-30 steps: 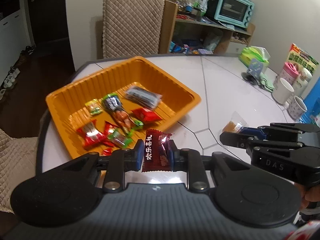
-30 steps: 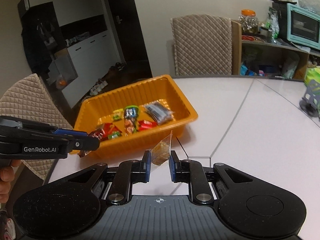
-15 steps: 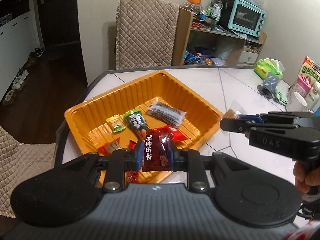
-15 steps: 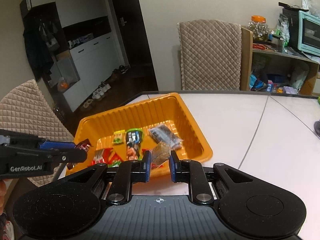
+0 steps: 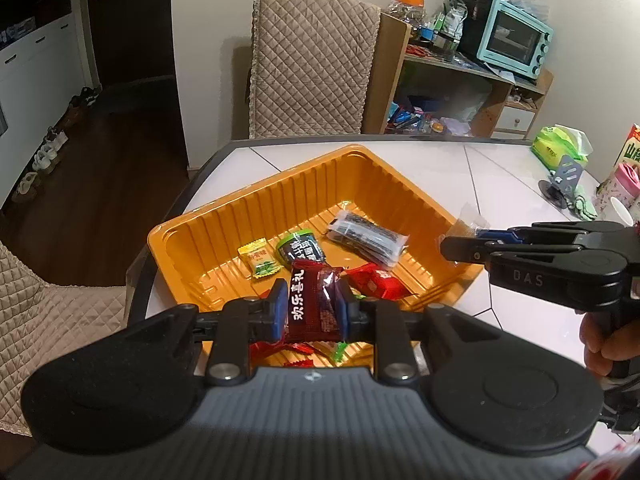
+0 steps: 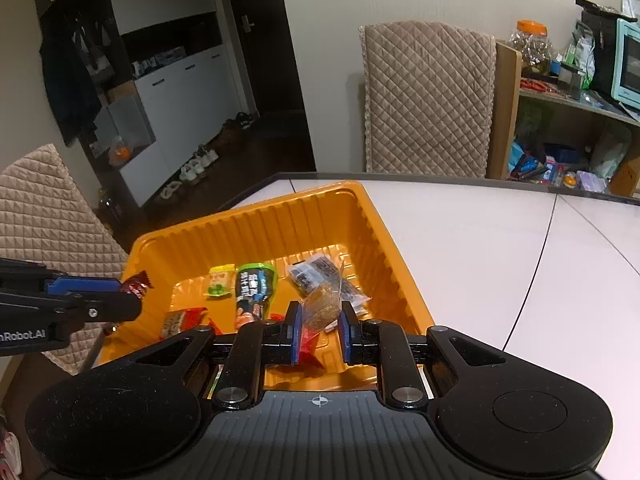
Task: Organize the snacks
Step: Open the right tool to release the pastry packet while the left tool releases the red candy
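An orange tray (image 5: pixel 256 216) (image 6: pixel 256 220) on the white table holds several wrapped snacks: a yellow packet (image 5: pixel 259 261), a green one (image 5: pixel 300 247), a dark one (image 5: pixel 366 236), red ones (image 5: pixel 378 282). My left gripper (image 5: pixel 313 309) is shut on a dark red snack packet (image 5: pixel 316 306) and holds it above the tray's near side. My right gripper (image 6: pixel 319 330) is shut on a clear packet with brown contents (image 6: pixel 322 308), over the tray's right part. It shows in the left wrist view (image 5: pixel 460 246) at the tray's right rim.
Quilted chairs (image 5: pixel 312 68) (image 6: pixel 36 216) stand at the table's far and left sides. A tissue pack (image 5: pixel 560 148), a phone stand (image 5: pixel 562 182) and cups (image 5: pixel 620 190) sit at the far right. A cluttered shelf with a teal oven (image 5: pixel 512 42) is behind.
Both grippers have moved toward the tray with their packets: the left now hangs over its near side, the right over its right part. Both grips are unchanged.
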